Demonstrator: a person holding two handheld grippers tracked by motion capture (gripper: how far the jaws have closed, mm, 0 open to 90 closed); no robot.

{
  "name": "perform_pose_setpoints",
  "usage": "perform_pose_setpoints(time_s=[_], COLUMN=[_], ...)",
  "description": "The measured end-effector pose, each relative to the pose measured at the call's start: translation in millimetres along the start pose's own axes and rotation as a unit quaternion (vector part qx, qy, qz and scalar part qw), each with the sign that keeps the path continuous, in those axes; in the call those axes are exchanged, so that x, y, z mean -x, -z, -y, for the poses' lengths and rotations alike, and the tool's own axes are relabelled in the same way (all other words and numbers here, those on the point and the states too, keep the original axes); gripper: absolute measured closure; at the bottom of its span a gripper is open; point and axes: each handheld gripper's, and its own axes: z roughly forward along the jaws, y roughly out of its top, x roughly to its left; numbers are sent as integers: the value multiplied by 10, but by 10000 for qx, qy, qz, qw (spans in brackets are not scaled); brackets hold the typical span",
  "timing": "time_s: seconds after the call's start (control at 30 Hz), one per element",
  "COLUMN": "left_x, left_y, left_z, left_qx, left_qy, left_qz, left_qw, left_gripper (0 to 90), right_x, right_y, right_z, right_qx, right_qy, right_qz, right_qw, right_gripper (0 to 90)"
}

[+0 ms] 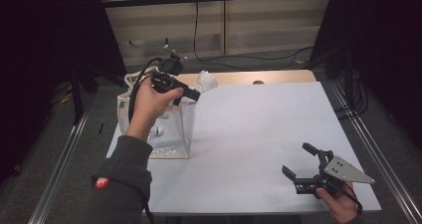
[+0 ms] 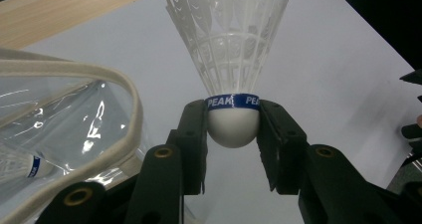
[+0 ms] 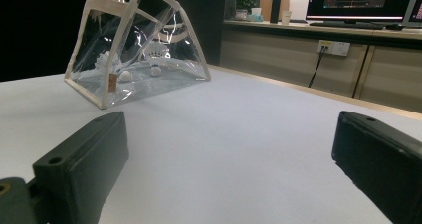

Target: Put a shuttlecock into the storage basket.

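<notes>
Left gripper [image 2: 233,149] clamped the shuttlecock [image 2: 231,59] by its cork, raised just beside the clear pouch [image 1: 171,129] rim at the table's left; right gripper [image 1: 309,167] rested unclenched and empty; advisable: keep feathers free of the rim, grip only the cork.

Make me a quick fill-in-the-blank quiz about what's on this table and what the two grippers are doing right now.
1. The left gripper is shut on the cork end of a white ____.
2. The band around the shuttlecock is coloured ____.
3. The clear bag on the table holds more shuttlecocks, and the right gripper has its jaws ____.

Missing words: shuttlecock; blue; open
</notes>
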Motion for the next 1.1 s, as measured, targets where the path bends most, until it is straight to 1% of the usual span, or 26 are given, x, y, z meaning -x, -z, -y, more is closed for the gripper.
perform_pose_setpoints(time_s=[0.1,0.17,0.27,0.37,0.53,0.63,0.7,0.83,0.87,0.93,0.97,1.0,1.1], left_x=[-16,-16,-29,-31,-57,-65,-79,-94,-98,-112,-121,-126,-140], left_y=[11,12,23,39,83,106,122,139,143,154,160,163,179], left_z=[-3,-3,-9,-13,-20,-19,-23,-23,-22,-23,-24,-23,-23], left_qx=[-6,-23,-31,-19,-23,23,18,25,26,32,43,55,58], left_qy=[0,48,9,59,32,122,71,125,142,143,141,144,192], left_qz=[-10,-20,-58,-80,-127,-148,-167,-219,-198,-221,-183,-228,-223], left_qw=[10000,10000,10000,9999,9999,9998,9998,9997,9997,9996,9997,9996,9995], left_gripper=[654,654,654,654,654,654,654,654,654,654,654,655,654], right_x=[0,0,3,0,1,2,1,2,2,1,1,1,2], right_y=[1,1,3,3,7,6,6,5,5,6,6,7,7], right_z=[-1,-1,-2,-4,-4,-4,-5,-4,-4,-5,-5,-5,-4], right_qx=[-5,-4,-17,-12,-29,-25,-32,-30,-33,-35,-32,-32,-26], right_qy=[-2,2,10,-1,-14,-17,-9,-11,-12,-12,-11,-8,-11], right_qz=[-3,-5,-3,-6,-6,-12,-7,-5,-4,-10,-11,-7,-14], right_qw=[10000,10000,10000,10000,10000,10000,10000,10000,10000,10000,10000,10000,10000], right_gripper=[10,10,10,10,9,9,9,9,9,9,9,9,10])
